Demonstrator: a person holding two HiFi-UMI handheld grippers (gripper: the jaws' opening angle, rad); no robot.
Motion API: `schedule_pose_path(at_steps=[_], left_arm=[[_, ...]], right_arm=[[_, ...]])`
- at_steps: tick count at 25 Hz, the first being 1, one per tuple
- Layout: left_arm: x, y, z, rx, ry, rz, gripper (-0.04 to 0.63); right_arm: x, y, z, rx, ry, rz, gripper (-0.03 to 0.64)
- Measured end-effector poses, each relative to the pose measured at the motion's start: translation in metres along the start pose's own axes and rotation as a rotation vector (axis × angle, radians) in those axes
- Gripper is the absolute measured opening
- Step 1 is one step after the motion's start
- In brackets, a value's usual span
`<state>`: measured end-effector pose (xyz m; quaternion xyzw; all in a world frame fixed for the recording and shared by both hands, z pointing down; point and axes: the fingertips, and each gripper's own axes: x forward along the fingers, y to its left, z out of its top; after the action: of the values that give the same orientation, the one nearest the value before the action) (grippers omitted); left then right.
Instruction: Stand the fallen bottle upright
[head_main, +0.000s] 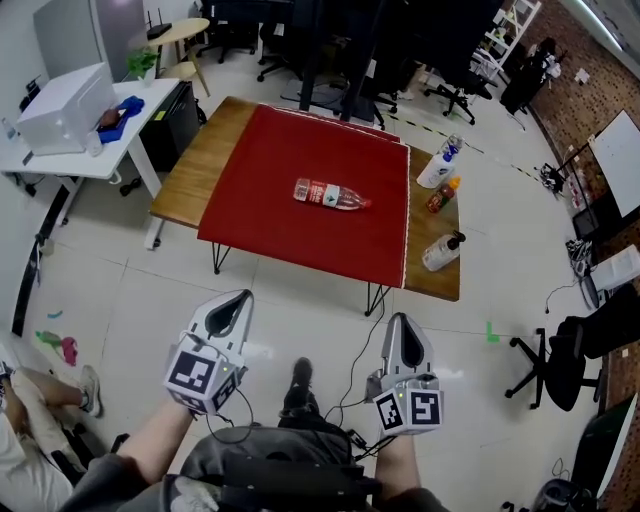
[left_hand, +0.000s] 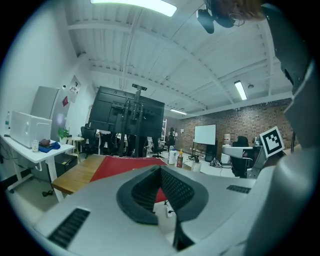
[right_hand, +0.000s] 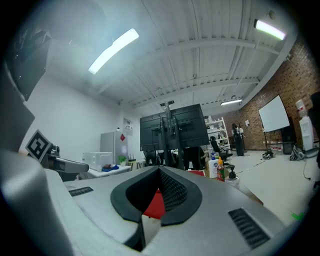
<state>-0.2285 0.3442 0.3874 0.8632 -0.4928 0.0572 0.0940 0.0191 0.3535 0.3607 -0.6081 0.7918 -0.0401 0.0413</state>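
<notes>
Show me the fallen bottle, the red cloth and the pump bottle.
fallen bottle (head_main: 325, 192), head view, on its label.
red cloth (head_main: 262, 170), head view, bare left part.
pump bottle (head_main: 438, 256), head view, on its body.

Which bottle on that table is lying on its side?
The clear bottle with the red label on the red cloth; the white bottle, orange-capped bottle and pump bottle stand upright on bare wood.

In the left gripper view the grey body of the left gripper (left_hand: 160, 168) covers most of the desk (left_hand: 75, 176), and in the right gripper view the right gripper (right_hand: 159, 170) does the same, so the fallen bottle (head_main: 331, 195) shows in neither. From the head view the bottle's label print is too small to read. A seated person (head_main: 30, 410) at lower left is cut off by the picture's edge.
</notes>
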Motion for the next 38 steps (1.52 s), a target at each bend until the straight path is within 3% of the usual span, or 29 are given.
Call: schedule_pose_path(at_steps=[9,19,25,38], left_arm=[[0.134,-0.009,0.019,-0.007,0.022,0.003,0.026],[0.225,-0.020,0.035,0.007,0.037,0.036,0.026],[0.256,-0.038,0.048,0.032,0.010,0.008,0.026],[0.270,-0.036,0.055,0.068,0.026,0.008,0.028]], right_arm=[[0.095,-0.091,0.010,0.050,-0.009,0.021,0.011],[0.146,-0.163,0.013,0.083,-0.002,0.067,0.009],[0.163,-0.193,0.010,0.090,0.005,0.086,0.009],[0.174,-0.202,0.008,0.101,0.015,0.108,0.009]])
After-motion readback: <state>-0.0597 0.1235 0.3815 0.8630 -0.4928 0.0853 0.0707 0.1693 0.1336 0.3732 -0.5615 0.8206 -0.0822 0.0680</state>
